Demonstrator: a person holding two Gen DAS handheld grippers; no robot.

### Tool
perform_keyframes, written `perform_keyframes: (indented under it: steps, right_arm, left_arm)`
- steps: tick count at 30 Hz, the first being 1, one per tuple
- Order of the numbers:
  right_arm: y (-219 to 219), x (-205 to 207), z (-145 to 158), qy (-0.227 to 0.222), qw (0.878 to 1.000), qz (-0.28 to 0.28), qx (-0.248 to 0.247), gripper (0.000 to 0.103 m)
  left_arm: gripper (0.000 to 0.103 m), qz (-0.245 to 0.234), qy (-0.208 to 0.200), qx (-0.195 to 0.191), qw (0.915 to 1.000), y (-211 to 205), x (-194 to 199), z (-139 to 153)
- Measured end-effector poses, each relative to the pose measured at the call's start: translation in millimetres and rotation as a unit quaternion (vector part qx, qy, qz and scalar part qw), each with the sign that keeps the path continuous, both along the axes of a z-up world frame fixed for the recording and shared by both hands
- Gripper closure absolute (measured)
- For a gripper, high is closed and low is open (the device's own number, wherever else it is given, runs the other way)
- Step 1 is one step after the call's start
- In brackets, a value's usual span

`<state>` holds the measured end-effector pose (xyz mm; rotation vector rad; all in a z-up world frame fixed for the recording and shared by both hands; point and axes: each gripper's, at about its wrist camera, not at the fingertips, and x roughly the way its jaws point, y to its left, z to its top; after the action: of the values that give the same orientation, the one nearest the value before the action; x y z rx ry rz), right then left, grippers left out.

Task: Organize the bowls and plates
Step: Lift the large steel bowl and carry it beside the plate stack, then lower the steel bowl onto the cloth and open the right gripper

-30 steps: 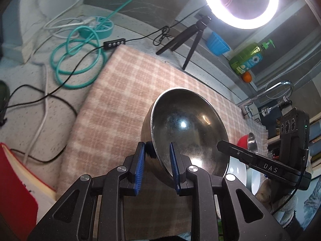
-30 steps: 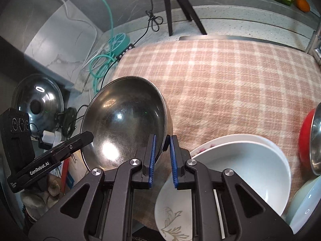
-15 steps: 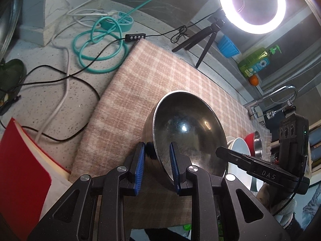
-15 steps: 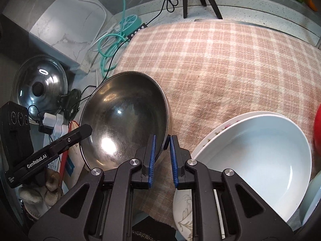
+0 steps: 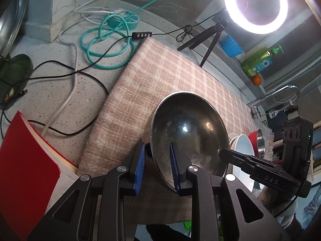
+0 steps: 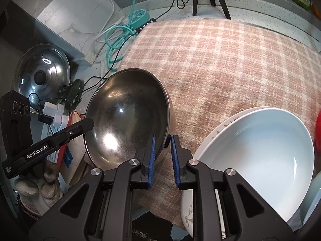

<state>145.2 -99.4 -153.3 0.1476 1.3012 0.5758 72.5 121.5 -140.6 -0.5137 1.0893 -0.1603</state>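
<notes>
A large steel bowl (image 5: pixel 188 132) (image 6: pixel 124 116) sits tilted at the near left part of the plaid cloth (image 6: pixel 230 64). My left gripper (image 5: pixel 156 160) is shut on its near rim, one pad inside the bowl and one outside. My right gripper (image 6: pixel 162 156) straddles the opposite rim; its jaws are opening, the rim stands between the pads, and the outer pad shows a sliver of gap. To the right of the steel bowl, a white bowl (image 6: pixel 260 150) (image 5: pixel 242 150) rests on a floral plate (image 6: pixel 202 140).
A red bowl with a steel liner (image 5: pixel 253 138) stands beyond the white bowl. A ring light on a tripod (image 5: pixel 254 4), teal and black cables (image 5: pixel 108 46), a pot lid (image 6: pixel 42 76) and a red book (image 5: pixel 26 166) surround the cloth.
Both grippers and the steel bowl shifted together toward the cloth's near left corner. The right gripper's pads have parted slightly around the rim. The left grip looks the same.
</notes>
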Motion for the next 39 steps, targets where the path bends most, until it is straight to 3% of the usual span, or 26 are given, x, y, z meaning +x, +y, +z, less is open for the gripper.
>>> perform_keyframes:
  steps: [1,3,6,8,9,11,21,39]
  right_arm:
    - [-0.7,-0.6,2.0,-0.004,1.000,0.001,0.000,0.082]
    - [-2.8,-2.0,7.3,-0.016,1.000,-0.002,0.000,0.061]
    - [-7.5,-4.9,17.1,-0.037,0.999,-0.007,0.006,0.038]
    - [-11.0,-6.7,24.1,-0.051,0.999,-0.010,0.012,0.031]
    - [-12.7,-7.6,27.3,-0.057,0.998,-0.013,0.012,0.026]
    - [-17.6,-9.5,33.3,-0.068,0.997,-0.017,0.012,0.022]
    - [-59.7,-25.4,58.3,-0.112,0.993,-0.039,-0.012,0.018]
    - [-221.7,-37.2,75.1,-0.124,0.971,-0.201,-0.023,0.017]
  left_arm:
    - [0.079,0.001,-0.001,0.002,1.0000,0.1,-0.3,1.2]
    - [0.075,0.004,-0.003,0.004,1.0000,0.6,-1.0,3.5]
    - [0.065,0.012,-0.009,0.007,0.9999,2.3,-2.7,7.1]
    - [0.053,0.018,-0.011,0.012,0.9997,3.8,-3.3,10.6]
    - [0.042,0.023,-0.012,0.015,0.9996,3.9,-2.9,12.3]
    - [0.042,0.028,-0.021,0.018,0.9992,4.7,-3.6,17.7]
    - [0.042,0.005,-0.058,0.045,0.9973,-19.9,-0.2,40.0]
    - [0.042,-0.100,-0.093,0.034,0.9900,-127.3,27.5,59.4]
